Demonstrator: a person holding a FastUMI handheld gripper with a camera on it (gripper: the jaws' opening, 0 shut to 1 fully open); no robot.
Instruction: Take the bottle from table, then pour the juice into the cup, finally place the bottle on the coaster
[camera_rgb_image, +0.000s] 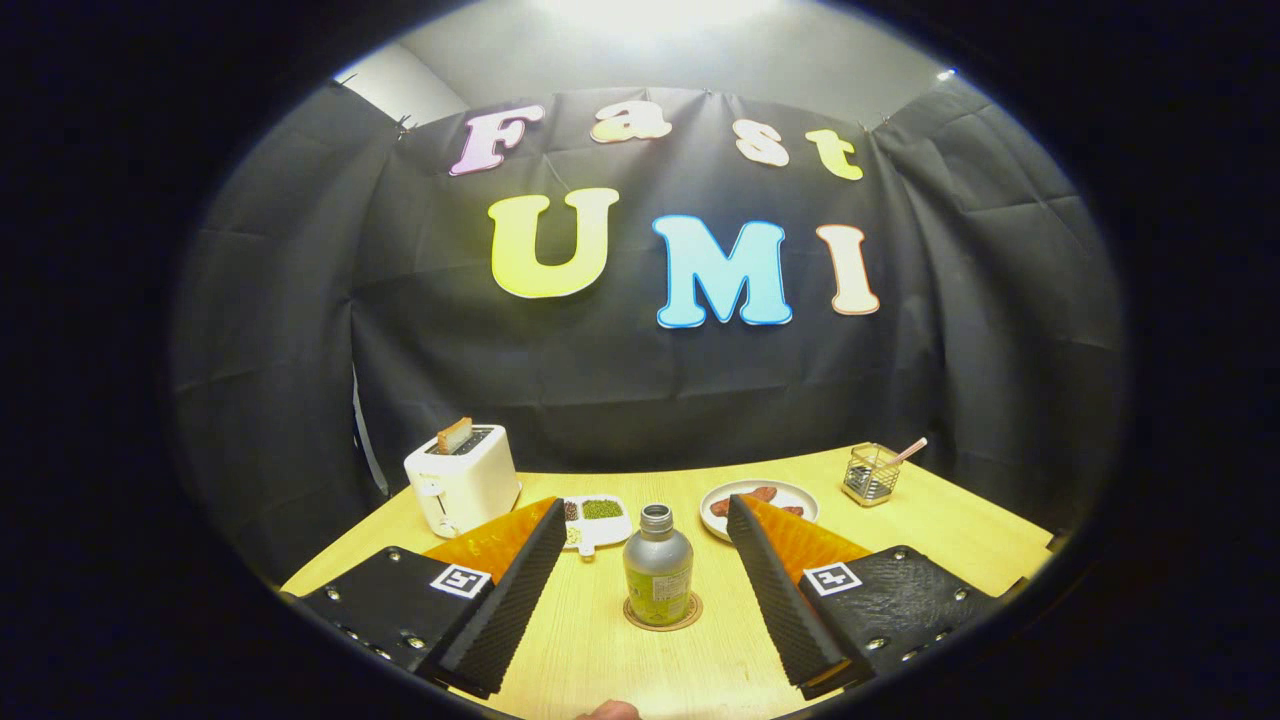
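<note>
Bottle (658, 566) standing upright on a round coaster (663, 611), centred in the gap between the jaws and just ahead of their tips, touching neither. The cap appears to be off, leaving the neck open; the body carries a green label. The jaws (642, 520) are spread wide and hold nothing, each well clear of the bottle's sides, a spacing that lets the bottle stand free. With the bottle set squarely on the coaster and the jaws empty, the final step of the task appears complete, though no cup can be made out here to confirm the pour. Beyond the jaws' tips: a small white dish (597, 521) with dark and green fillings, partly hidden by the left jaw, and a plate (758, 497) of reddish-brown food beside the right jaw. Farther out, a white toaster (462, 479) with a slice standing in its slot lies beyond the left jaw, and a clear holder (870, 474) with a pink-handled utensil beyond the right. The bench (600, 660) is pale wood, evenly lit. Black cloth closes the booth behind it, with a light wall above.
</note>
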